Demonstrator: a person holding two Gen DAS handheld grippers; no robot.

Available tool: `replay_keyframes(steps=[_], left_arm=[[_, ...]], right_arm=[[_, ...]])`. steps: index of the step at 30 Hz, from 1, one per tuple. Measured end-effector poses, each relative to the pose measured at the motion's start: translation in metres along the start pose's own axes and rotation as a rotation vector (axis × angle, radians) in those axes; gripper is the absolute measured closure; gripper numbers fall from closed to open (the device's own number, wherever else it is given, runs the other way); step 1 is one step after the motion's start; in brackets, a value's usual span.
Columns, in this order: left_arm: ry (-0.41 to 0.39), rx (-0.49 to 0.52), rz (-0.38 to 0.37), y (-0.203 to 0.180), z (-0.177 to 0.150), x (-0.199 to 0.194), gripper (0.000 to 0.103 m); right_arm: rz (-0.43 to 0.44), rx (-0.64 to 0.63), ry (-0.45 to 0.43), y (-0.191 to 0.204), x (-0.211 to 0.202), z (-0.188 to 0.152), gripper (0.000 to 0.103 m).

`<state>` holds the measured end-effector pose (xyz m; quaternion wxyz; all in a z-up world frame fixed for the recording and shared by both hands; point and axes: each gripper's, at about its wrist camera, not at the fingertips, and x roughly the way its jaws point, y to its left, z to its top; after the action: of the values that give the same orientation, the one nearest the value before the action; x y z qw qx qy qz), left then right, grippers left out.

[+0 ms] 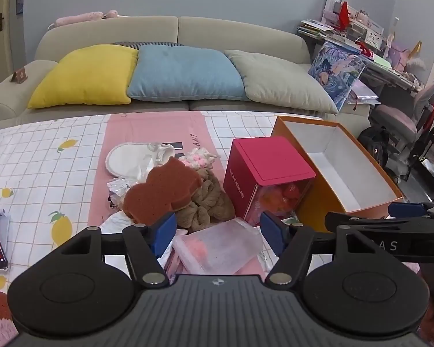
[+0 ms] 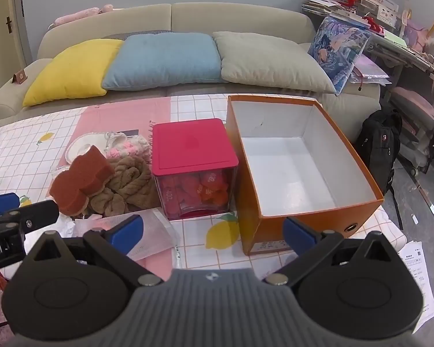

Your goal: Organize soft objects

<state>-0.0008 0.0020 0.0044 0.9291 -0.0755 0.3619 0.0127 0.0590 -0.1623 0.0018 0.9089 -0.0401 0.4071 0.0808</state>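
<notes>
Rust-brown sponge (image 1: pixel 162 190), tan towel (image 1: pixel 208 202), magenta-lidded box (image 2: pixel 193 144), orange carton (image 2: pixel 303 222), lemon-print checked cloth (image 1: pixel 43 156)

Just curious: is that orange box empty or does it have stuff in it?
Empty. The orange box has no lid, and only its bare white floor and walls show.

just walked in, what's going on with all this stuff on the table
A person holds a claw in each hand over a table of soft things. The left claw and right claw are both open and empty. A brown sponge, a tan fluffy cloth and a clear pouch lie in a pile beside a pink-lidded cube. The orange box next to it is empty, so sorting has not begun.
</notes>
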Motion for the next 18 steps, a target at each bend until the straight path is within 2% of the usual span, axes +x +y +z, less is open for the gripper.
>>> replay_keyframes(steps=[18], left_arm=[[0.016, 0.014, 0.012, -0.0013, -0.0019, 0.0029, 0.024]], right_arm=[[-0.001, -0.009, 0.003, 0.0026, -0.002, 0.0023, 0.003]])
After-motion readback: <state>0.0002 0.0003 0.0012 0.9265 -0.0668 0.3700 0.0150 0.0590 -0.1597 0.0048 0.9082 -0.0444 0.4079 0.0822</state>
